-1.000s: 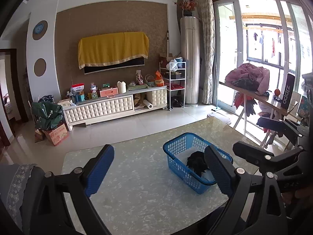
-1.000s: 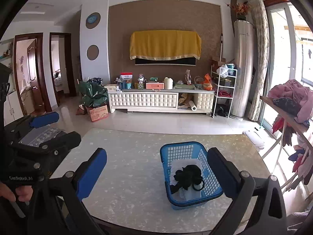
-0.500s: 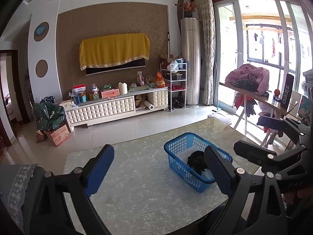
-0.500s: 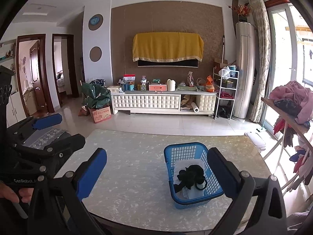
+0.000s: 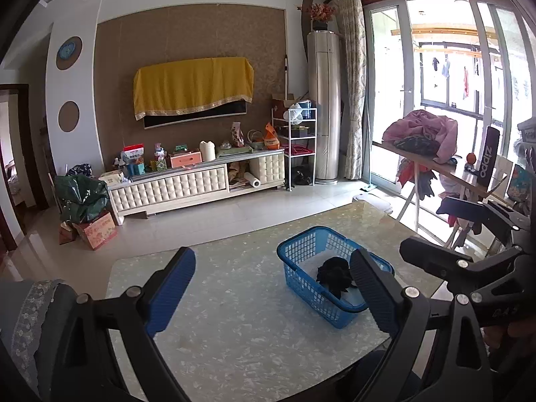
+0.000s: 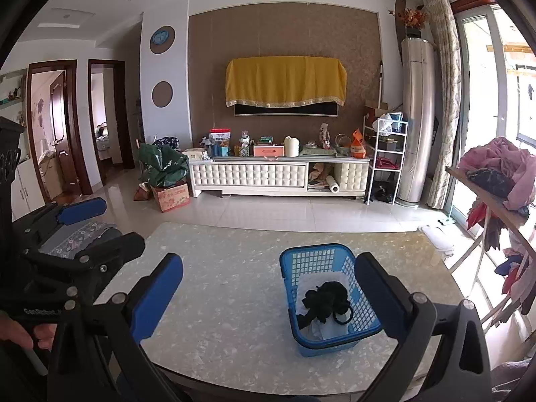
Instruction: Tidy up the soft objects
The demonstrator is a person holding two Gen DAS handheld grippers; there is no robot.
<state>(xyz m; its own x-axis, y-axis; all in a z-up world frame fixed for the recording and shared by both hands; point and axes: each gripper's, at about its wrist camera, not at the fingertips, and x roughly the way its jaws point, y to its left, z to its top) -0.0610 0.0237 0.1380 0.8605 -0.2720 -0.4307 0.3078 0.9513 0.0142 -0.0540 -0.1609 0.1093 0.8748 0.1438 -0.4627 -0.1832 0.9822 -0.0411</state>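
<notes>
Two handheld grippers are hovering above a marbled table (image 6: 234,301), both aimed toward a living-room wall with a television cabinet. In the right wrist view, the right gripper (image 6: 268,298) is spreading its blue-padded jaws wide and is gripping nothing. At lower centre-right of that frame, a blue plastic basket (image 6: 303,258) is sitting on the table, holding a bundle of dark soft items (image 6: 323,301) resting on something pale, likely gathered there to keep them together. In the left wrist view, the left gripper (image 5: 271,288) is likewise gaping wide and carrying nothing, with the basket showing at lower right. Pink clothing (image 5: 425,130) is lying heaped on a board at right, well apart from the basket, possibly awaiting sorting.
</notes>
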